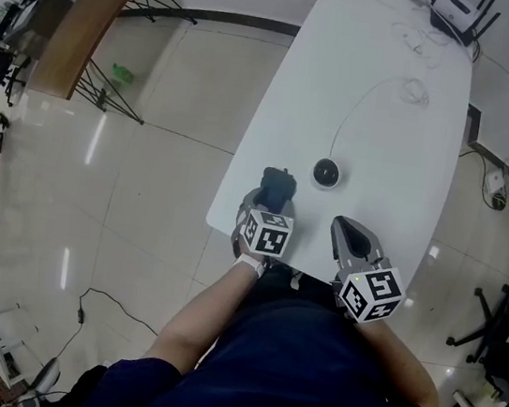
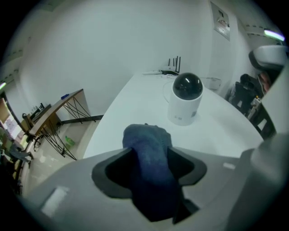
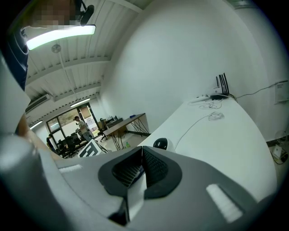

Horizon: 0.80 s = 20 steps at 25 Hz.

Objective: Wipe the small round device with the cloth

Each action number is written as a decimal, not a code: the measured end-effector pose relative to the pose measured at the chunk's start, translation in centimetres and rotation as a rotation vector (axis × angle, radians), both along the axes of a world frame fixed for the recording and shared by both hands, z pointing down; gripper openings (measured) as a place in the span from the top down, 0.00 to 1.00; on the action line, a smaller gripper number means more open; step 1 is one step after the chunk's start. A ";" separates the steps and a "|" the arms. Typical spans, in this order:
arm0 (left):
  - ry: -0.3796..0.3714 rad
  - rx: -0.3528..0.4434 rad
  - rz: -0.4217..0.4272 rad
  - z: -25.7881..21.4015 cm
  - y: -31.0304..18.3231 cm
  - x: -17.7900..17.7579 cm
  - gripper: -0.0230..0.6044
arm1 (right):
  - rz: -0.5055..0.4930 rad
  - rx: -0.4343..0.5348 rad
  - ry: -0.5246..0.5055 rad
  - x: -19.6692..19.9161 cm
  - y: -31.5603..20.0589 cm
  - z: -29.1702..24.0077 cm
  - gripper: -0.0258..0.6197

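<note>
The small round device, a white base with a black dome, stands on the white table near its front edge. It also shows in the left gripper view and the right gripper view. A dark blue cloth lies bunched on the table left of the device. My left gripper stands open around the cloth, which lies between the wide-apart jaws. My right gripper hovers at the table's front edge, just nearer than the device, shut and empty.
A thin white cable runs from the device toward the far end, where a router and loose cords sit. A wooden desk stands on the floor to the left. Office chairs are at the right.
</note>
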<state>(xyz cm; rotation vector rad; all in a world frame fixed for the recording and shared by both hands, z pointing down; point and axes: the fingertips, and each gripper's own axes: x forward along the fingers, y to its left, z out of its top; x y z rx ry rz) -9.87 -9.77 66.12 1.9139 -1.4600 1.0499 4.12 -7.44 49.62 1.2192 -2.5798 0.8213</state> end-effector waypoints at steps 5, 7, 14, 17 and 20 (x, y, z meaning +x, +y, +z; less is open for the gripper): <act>0.045 0.021 -0.014 0.0 0.1 -0.8 0.64 | 0.019 -0.010 -0.010 0.5 -0.2 0.1 0.94; 0.070 0.043 -0.018 -0.2 0.1 -1.2 0.71 | 0.017 -0.011 -0.012 0.6 -0.1 0.1 0.94; 0.299 0.027 -0.055 -1.9 0.1 -1.1 0.80 | 0.041 -0.011 -0.017 1.1 -0.2 0.3 0.94; 0.479 0.043 -0.056 -5.1 -0.4 0.6 0.80 | 0.049 -0.012 -0.017 1.5 -0.2 0.3 0.94; 0.520 0.108 0.018 -8.5 -1.3 2.7 0.79 | 0.057 -0.012 -0.016 1.9 -0.3 0.4 0.94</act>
